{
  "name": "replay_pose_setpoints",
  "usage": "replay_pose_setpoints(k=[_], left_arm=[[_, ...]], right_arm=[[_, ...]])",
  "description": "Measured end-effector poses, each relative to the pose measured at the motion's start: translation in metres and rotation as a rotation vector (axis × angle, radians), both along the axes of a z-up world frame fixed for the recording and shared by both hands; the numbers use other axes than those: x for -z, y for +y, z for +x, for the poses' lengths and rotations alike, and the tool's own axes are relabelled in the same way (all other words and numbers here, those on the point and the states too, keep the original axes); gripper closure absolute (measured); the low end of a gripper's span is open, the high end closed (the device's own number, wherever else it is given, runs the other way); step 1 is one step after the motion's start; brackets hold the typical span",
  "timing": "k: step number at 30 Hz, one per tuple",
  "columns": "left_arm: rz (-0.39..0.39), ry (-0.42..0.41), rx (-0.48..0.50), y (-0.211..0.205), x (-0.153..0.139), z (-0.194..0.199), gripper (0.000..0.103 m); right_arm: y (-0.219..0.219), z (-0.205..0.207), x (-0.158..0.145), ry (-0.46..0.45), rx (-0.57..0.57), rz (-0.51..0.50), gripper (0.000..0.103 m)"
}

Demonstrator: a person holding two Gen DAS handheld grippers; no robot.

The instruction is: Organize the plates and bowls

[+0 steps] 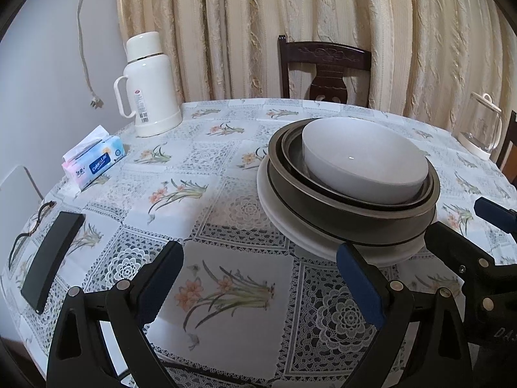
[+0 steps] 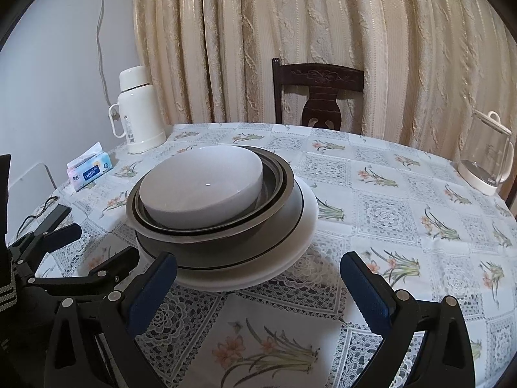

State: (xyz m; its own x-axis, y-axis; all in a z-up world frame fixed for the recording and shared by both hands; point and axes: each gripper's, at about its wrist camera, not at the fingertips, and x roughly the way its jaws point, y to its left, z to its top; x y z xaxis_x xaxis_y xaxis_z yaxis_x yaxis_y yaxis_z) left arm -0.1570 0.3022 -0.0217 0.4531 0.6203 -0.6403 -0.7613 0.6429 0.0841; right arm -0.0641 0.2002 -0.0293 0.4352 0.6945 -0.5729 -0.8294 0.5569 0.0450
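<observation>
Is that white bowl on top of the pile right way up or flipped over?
Flipped over. The white ceramic bowl shows its flat base upward and widens downward, its rim hidden inside the nested dark metal bowls.

1. The left hand-held gripper [image 1: 260, 268], a black frame with two blue-padded fingers [image 1: 163, 278], has its jaws spread wide apart with nothing between them.
2. Both of its fingers point forward and slightly up, at about the same height, neither pad touching anything.
3. The right hand-held gripper [image 2: 258, 283], of the same black frame and blue pads [image 2: 152, 291], likewise has its jaws wide apart and grips nothing.
4. The two grippers sit side by side, close together: the right one shows at the right edge of the left wrist view [image 1: 465, 242], and the left one at the left edge of the right wrist view [image 2: 90, 249].
</observation>
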Motion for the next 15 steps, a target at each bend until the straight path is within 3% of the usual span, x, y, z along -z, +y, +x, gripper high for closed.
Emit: replay_pose_setpoints(k=[15], left_arm=[[-0.003,0.0,0.001,-0.001,0.0024,0.0004,0.007]], right_arm=[[-0.0012,0.0002,0.0015,-0.006,-0.005,0.001,0.0]])
